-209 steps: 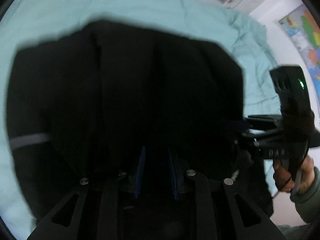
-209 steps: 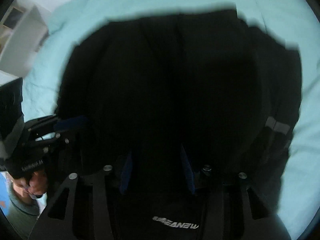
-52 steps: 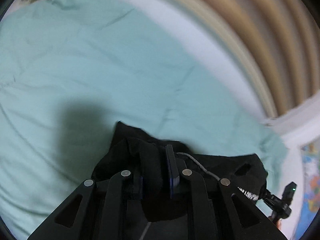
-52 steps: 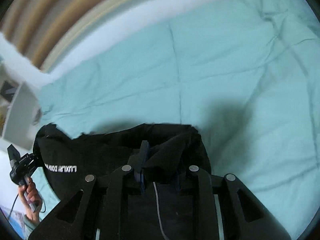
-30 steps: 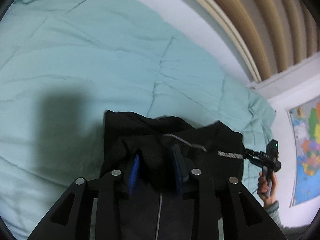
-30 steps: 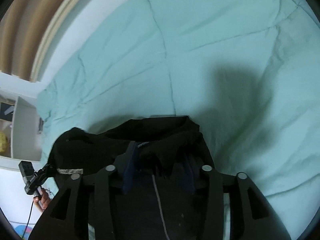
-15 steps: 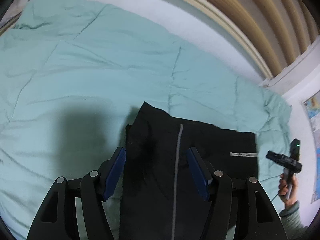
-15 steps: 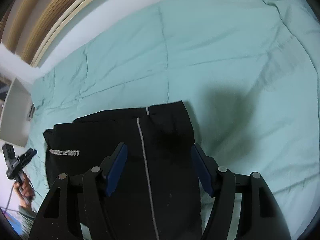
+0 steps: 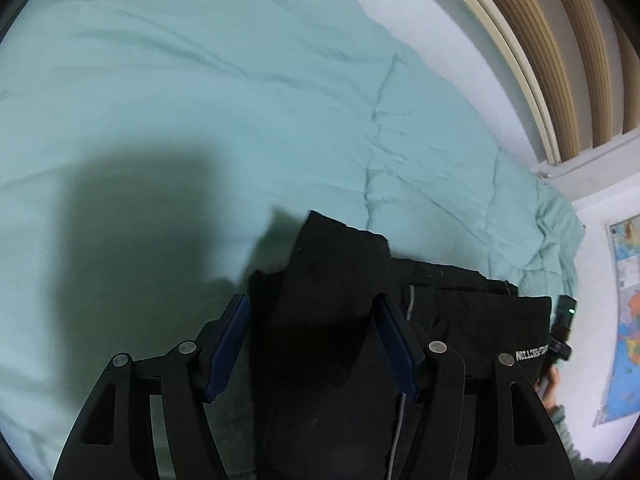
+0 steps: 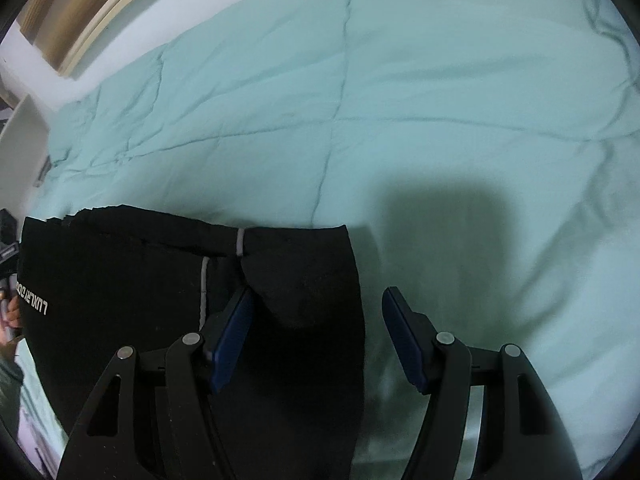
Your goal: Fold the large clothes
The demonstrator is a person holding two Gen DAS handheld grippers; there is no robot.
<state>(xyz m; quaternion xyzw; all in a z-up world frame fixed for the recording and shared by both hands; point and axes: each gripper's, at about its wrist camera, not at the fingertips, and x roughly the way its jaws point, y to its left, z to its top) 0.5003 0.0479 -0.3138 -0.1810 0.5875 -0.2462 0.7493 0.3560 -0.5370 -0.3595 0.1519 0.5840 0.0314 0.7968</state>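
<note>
**Both tongs spread, garment released**

The left gripper [image 9: 314,338] and right gripper [image 10: 318,334] are held wide open, nothing grasped. The folded black garment [image 9: 460,332] is laid flat beneath them on the teal quilt [image 10: 440,80]. Beyond, a wall map [image 9: 628,320] is seen.

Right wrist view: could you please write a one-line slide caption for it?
Right gripper open above the folded black garment lying on the teal duvet.
</note>
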